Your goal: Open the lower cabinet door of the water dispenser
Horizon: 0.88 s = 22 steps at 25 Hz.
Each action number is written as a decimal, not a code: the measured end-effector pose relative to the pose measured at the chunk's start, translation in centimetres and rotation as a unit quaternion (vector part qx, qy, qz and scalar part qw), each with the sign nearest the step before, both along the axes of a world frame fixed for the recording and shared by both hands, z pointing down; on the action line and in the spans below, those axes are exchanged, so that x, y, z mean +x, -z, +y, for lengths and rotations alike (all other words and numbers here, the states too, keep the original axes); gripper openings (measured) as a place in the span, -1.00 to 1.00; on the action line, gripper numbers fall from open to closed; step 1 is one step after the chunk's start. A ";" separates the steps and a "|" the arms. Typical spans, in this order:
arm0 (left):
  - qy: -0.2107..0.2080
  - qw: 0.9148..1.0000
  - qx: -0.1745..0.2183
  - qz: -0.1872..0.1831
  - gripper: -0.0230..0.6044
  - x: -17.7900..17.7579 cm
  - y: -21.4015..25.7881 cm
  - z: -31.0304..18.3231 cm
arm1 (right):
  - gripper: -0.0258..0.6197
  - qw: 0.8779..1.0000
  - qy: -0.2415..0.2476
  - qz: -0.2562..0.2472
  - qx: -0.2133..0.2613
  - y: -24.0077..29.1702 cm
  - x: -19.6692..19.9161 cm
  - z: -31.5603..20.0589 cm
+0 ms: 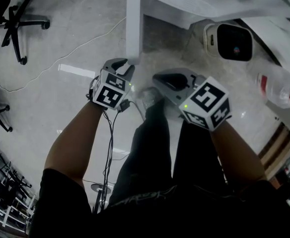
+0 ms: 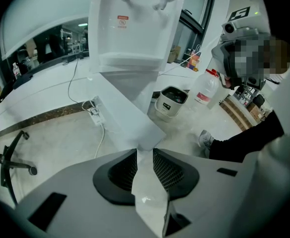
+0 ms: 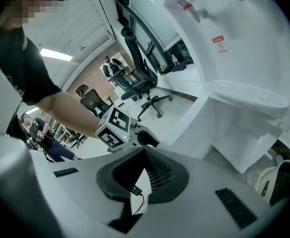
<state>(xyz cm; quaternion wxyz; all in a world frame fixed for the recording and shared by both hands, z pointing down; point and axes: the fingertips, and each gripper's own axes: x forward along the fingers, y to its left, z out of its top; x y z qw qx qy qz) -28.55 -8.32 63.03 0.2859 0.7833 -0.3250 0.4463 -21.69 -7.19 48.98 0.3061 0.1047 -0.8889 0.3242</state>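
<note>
A pale, glossy stone floor carries two black wheeled office chairs at the left and the tall white water dispenser ahead. At the right are one squat white appliance with a dark face and one clear plastic bottle. Both bare forearms reach forward and down: the left gripper pinches the free corner of the white lower cabinet door, which stands swung out, while the right gripper, just beside it, has its jaws together on nothing.
</note>
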 end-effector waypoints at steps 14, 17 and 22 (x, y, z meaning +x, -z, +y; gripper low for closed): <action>-0.026 0.999 -0.015 -0.011 -0.61 -4.5 -0.1 -0.2 | -0.88 1.000 0.019 0.000 -0.009 -0.1 -3.8 -1.2; -0.026 0.999 -0.016 -0.012 -0.61 -5.4 -0.1 -0.3 | -0.88 1.000 0.025 0.003 -0.011 -0.4 -4.2 -1.4; -0.024 0.999 -0.016 -0.014 -0.61 -6.9 -0.2 -0.6 | -0.88 0.999 0.036 0.005 -0.013 -0.6 -5.3 -1.6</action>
